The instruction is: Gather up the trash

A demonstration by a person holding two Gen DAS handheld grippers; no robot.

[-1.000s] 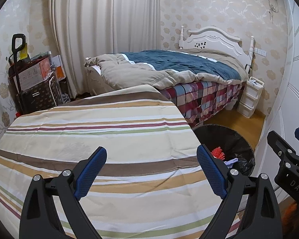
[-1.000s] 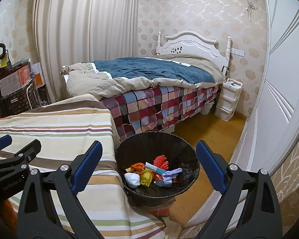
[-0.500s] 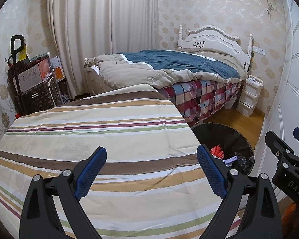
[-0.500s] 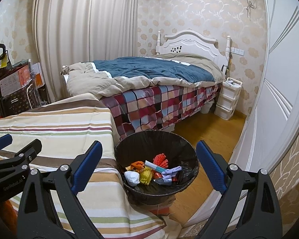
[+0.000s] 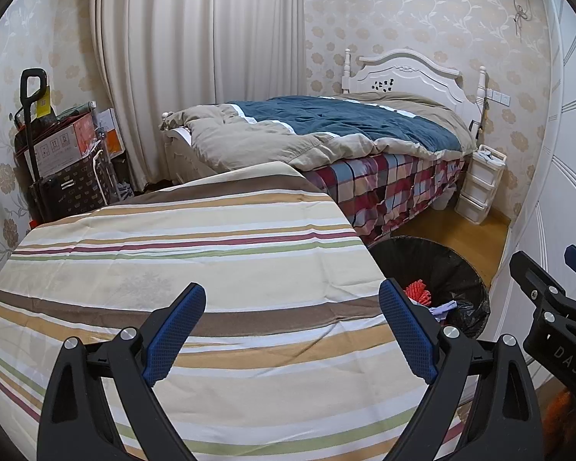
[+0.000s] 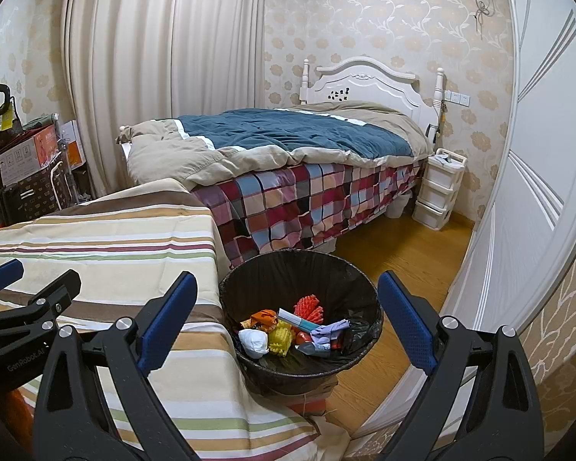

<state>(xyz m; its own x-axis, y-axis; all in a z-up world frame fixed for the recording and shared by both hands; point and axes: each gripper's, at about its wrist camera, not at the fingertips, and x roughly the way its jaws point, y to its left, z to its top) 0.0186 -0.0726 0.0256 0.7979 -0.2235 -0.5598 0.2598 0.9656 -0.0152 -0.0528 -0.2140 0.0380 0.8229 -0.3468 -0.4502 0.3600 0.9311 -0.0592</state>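
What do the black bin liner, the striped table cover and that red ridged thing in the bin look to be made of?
Bin liner: thin glossy plastic film, judging by its crinkles and sheen. Striped table cover: matte woven cloth, draping softly over the edge. Red ridged thing: probably foam or soft plastic netting; its material is hard to tell.

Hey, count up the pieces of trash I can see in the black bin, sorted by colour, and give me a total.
In the trash bin, right wrist view:
Red: 1 ridged piece
Orange: 1 wrapper
Yellow: 1 knobbly piece
White: 1 crumpled wad
Purple: 1 scrap
White-and-teal: 1 packet
Total: 6 clearly visible; others are too hidden.
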